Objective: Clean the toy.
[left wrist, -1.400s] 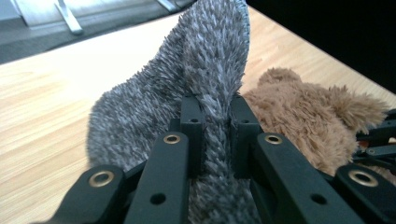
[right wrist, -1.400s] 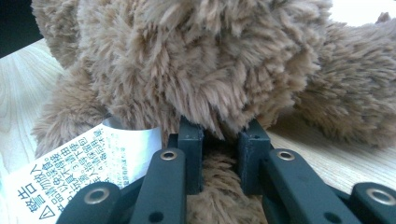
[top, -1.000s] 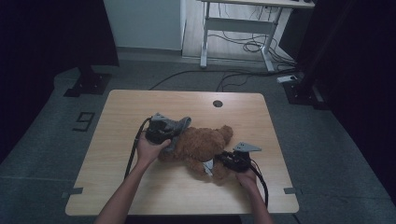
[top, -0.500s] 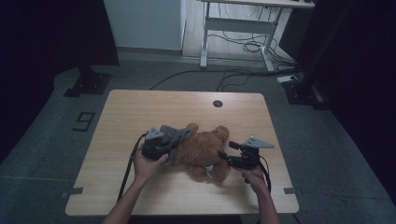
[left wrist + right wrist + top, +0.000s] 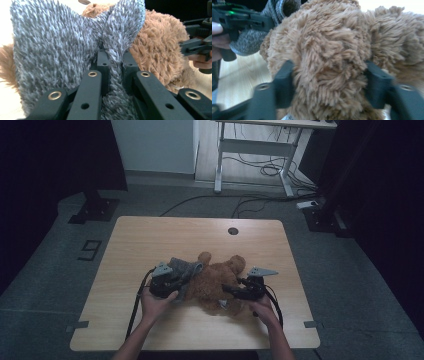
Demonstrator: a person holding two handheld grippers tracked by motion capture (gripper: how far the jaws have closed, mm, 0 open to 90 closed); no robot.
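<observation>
A brown teddy bear (image 5: pixel 215 280) lies on the wooden table (image 5: pixel 150 235), and a grey knitted cloth (image 5: pixel 186 267) rests against its left side. My left gripper (image 5: pixel 181 279) is shut on a fold of that cloth (image 5: pixel 50 45), pinched between the jaws at their tips (image 5: pixel 115 57), with the bear (image 5: pixel 160 50) just behind. My right gripper (image 5: pixel 226 290) comes at the bear from the right. Its jaws have just been closing and press into a lump of the bear's fur (image 5: pixel 329 50) from both sides (image 5: pixel 329 80). The cloth (image 5: pixel 249 42) lies beyond.
The table has a round cable hole (image 5: pixel 233 230) near its far edge. A white desk frame (image 5: pixel 250 150) and floor cables (image 5: pixel 260 170) lie beyond. Black stands (image 5: pixel 95 205) flank the table's far corners. Bare wood stretches left, right and behind the bear.
My left gripper has drawn the grey cloth toward the near edge and slightly lower. The right gripper lifted off the bear, then came back onto it.
</observation>
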